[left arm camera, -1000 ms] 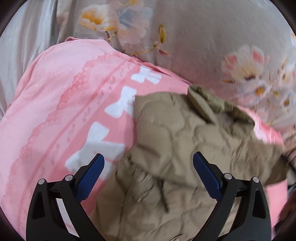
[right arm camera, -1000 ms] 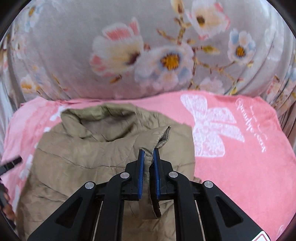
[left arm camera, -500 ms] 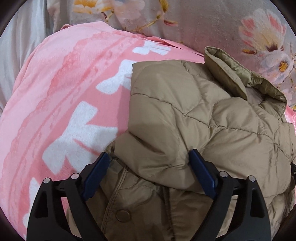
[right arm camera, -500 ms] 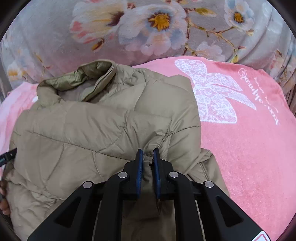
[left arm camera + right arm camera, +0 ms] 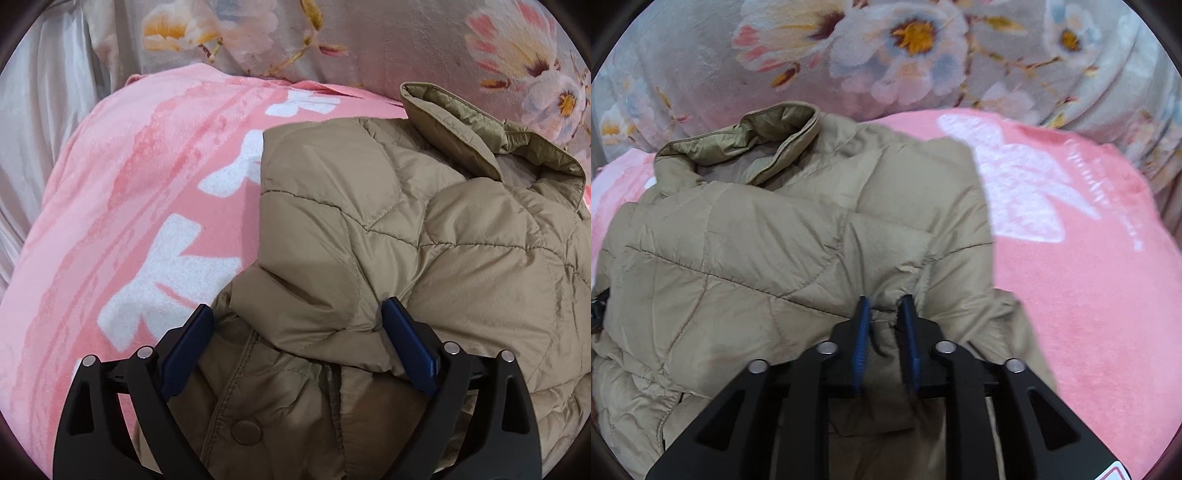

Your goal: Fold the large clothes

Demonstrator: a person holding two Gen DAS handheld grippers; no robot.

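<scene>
The tan quilted jacket [image 5: 424, 240] lies folded on the pink blanket [image 5: 147, 221], collar away from both claws. Right claw [image 5: 884, 306] is opening, a fabric pinch between its pads — left claw [image 5: 299, 317] gapes wide, straddling the near fold.

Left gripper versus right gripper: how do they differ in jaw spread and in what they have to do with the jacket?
The left gripper stands wide open, straddling a puffed fold of the tan quilted jacket; the right gripper stands narrow, its jaws opening, with a pinch of jacket fabric between them. The left gripper sits by the jacket's edge near the pink blanket; the right sits over the jacket's middle. Both have blue pads and point down at the jacket.
</scene>
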